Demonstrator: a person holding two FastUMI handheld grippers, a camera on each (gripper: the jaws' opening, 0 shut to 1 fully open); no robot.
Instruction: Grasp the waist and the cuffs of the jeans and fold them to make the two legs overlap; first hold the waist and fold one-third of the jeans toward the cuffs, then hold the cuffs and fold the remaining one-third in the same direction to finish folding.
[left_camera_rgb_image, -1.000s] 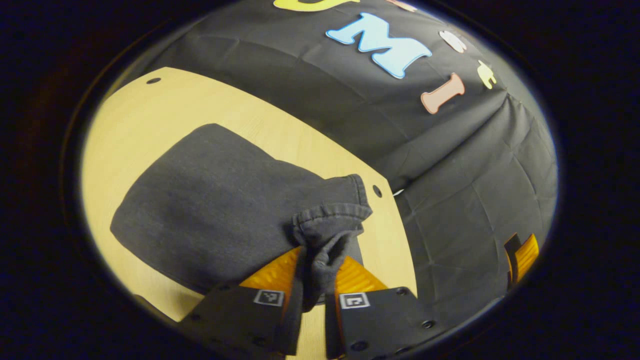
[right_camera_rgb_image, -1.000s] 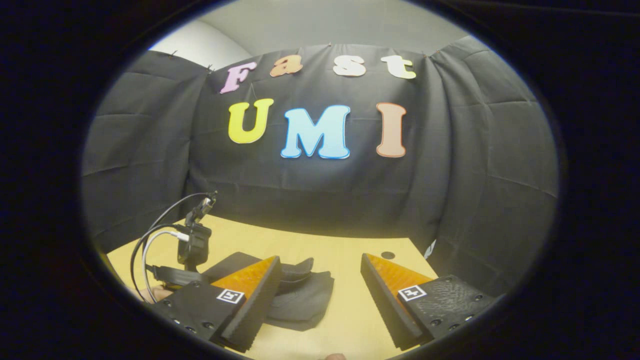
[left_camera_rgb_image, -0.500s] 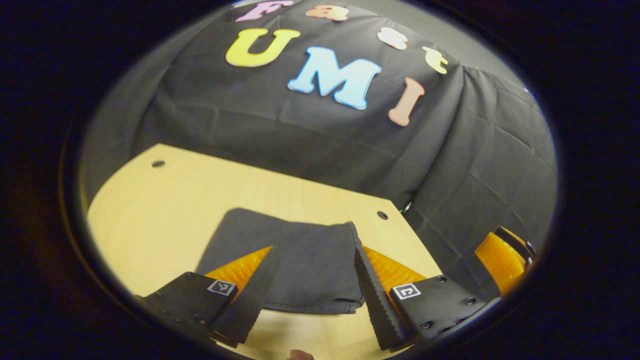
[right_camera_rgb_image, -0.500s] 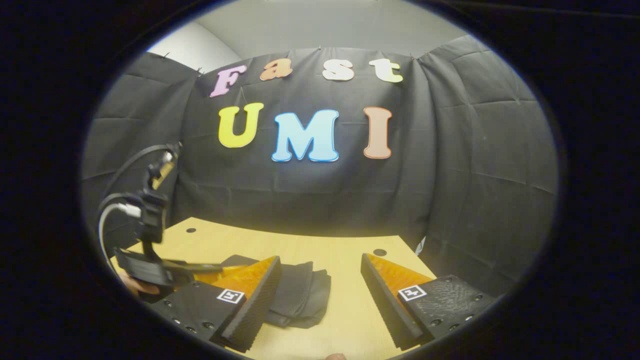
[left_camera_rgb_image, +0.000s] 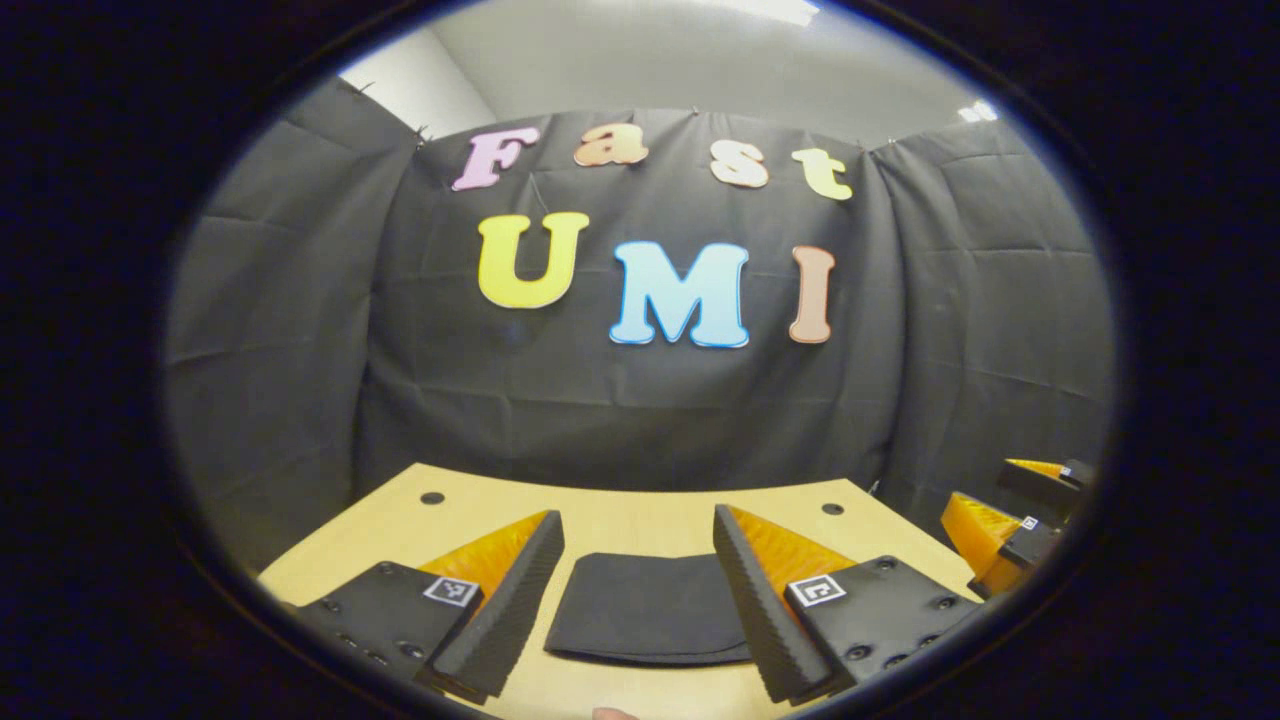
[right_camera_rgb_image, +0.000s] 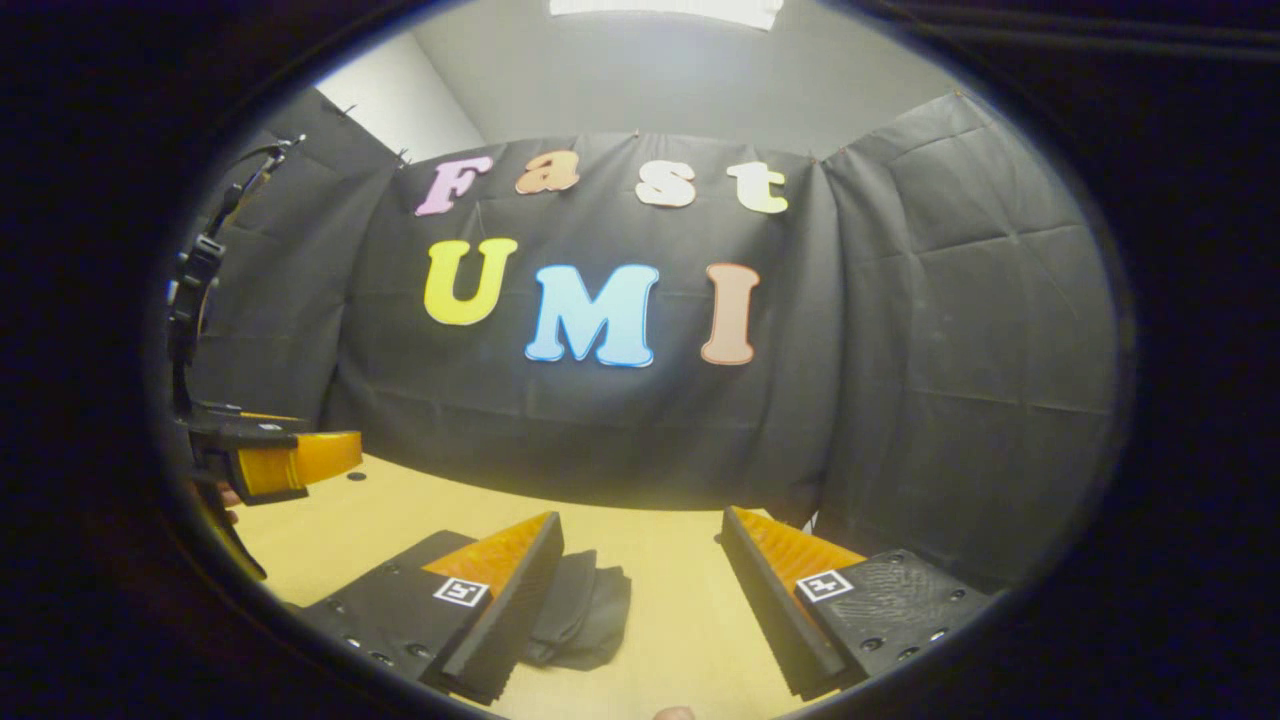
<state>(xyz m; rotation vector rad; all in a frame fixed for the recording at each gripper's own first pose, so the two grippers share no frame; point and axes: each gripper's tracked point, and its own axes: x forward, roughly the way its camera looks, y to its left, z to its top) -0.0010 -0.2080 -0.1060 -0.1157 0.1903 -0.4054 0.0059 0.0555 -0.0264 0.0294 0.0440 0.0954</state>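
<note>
Table (left_camera_rgb_image: 640, 520): folded jeans (left_camera_rgb_image: 650, 620); both tongs (left_camera_rgb_image: 640, 560) (right_camera_rgb_image: 640, 560) wide, empty.

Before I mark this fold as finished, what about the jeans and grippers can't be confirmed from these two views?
- Left gripper view: the folded jeans show as a flat dark patch; the layers underneath are hidden by the top fold.
- Right gripper view: the right gripper's own finger covers part of the jeans.
- Right gripper view: the left gripper is cut off by the view's edge.
</note>
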